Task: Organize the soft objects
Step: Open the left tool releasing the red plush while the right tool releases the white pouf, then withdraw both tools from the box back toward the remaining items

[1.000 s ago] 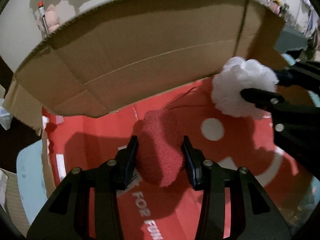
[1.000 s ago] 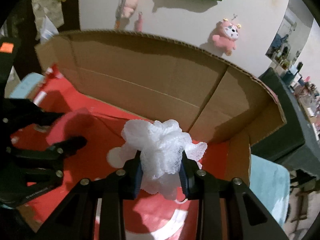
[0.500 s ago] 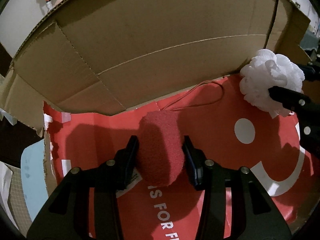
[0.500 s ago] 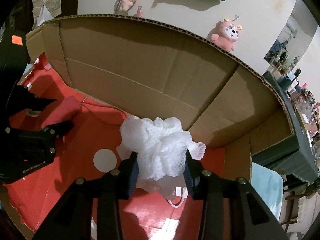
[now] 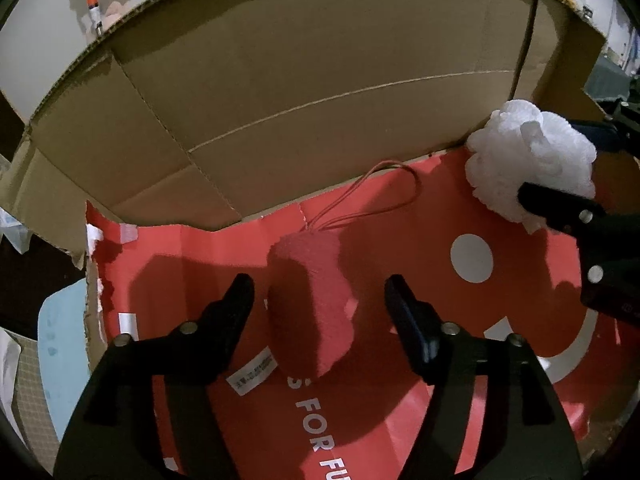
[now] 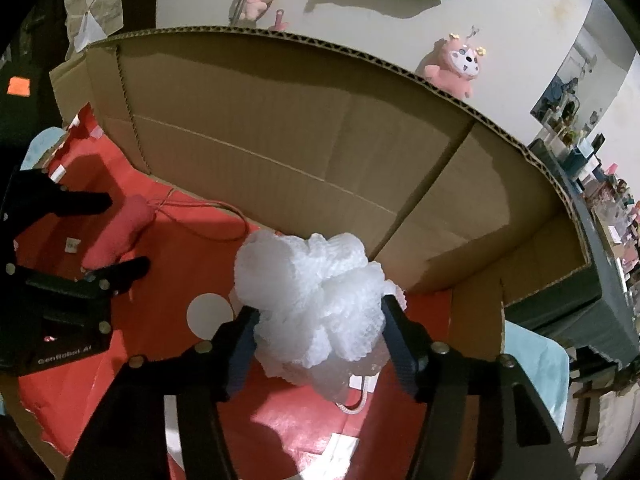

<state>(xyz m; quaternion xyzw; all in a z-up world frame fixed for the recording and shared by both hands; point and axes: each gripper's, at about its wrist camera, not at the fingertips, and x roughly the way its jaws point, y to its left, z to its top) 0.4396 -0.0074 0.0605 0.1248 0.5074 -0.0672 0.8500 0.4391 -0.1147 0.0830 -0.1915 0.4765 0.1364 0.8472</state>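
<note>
left gripper (image 5: 318,300) jaws just opened, clear of red sponge (image 5: 308,304) | right gripper (image 6: 318,332) jaws just opening, white pouf (image 6: 316,300) between | both inside cardboard box (image 6: 304,132)

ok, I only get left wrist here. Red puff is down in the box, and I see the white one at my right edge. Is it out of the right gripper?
Observer: Not clearly. The right gripper's jaws have just been opening, but the white mesh puff fills the gap and touches both pads. I can't tell whether it's squeezed.
Operator: Does it have a cord like the red one?
Observer: Yes, a white cord loop hangs out beneath it, over the red liner.
Operator: Anything beyond the far wall on that side?
Observer: A pink plush toy against the pale wall, just above the cardboard box rim.
</note>
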